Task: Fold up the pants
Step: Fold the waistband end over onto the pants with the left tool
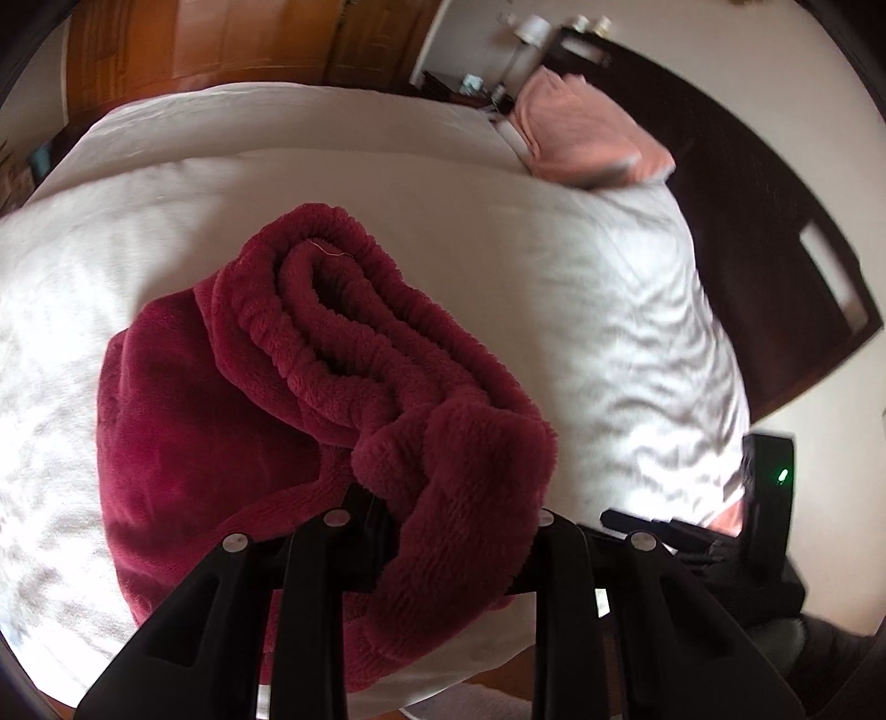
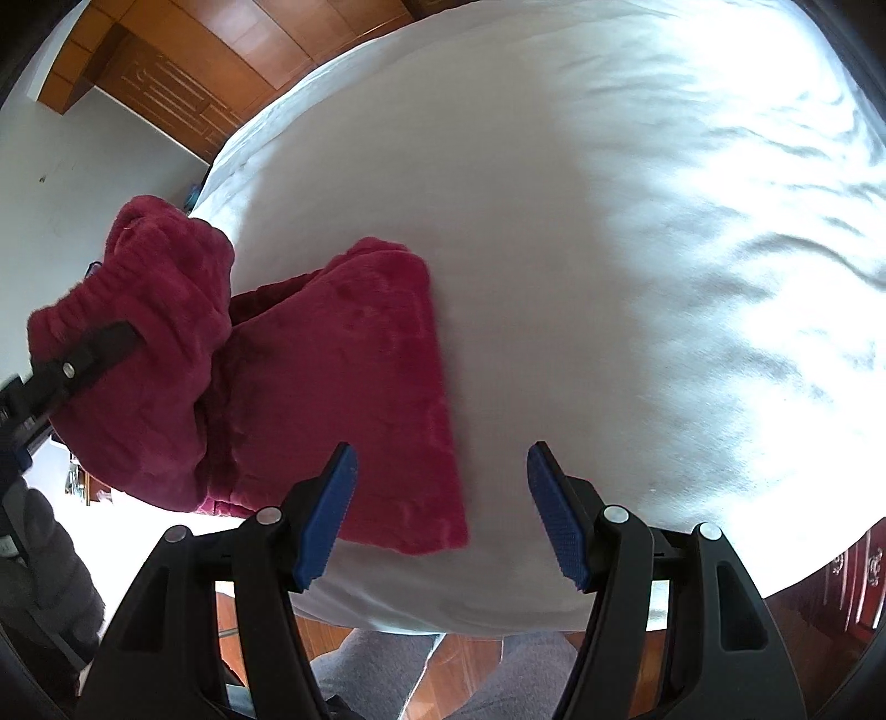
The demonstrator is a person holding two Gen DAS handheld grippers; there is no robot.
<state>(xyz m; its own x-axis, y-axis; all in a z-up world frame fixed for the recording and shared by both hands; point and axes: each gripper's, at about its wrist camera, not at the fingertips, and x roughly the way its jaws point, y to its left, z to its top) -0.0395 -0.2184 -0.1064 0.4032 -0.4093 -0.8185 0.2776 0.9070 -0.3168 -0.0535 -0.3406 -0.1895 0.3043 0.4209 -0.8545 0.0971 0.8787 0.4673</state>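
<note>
The dark red fleece pants (image 1: 232,387) lie folded on the white bed (image 1: 554,266). My left gripper (image 1: 448,498) is shut on the elastic waistband end (image 1: 459,454) and holds it lifted over the folded part; its fingertips are buried in the fleece. In the right wrist view the folded pants (image 2: 343,387) lie flat at the bed's near edge, with the lifted waistband end (image 2: 155,288) held by the left gripper (image 2: 111,338) at far left. My right gripper (image 2: 440,498) is open and empty, its blue pads (image 2: 326,515) just over the pants' right corner.
A pink pillow (image 1: 581,127) lies at the head of the bed by the dark wooden headboard (image 1: 775,232). A nightstand with a lamp (image 1: 526,33) stands beyond. Wooden floor (image 2: 459,675) and the person's grey-clad legs (image 2: 376,670) are below the bed's edge. A wooden wardrobe (image 2: 166,83) stands behind.
</note>
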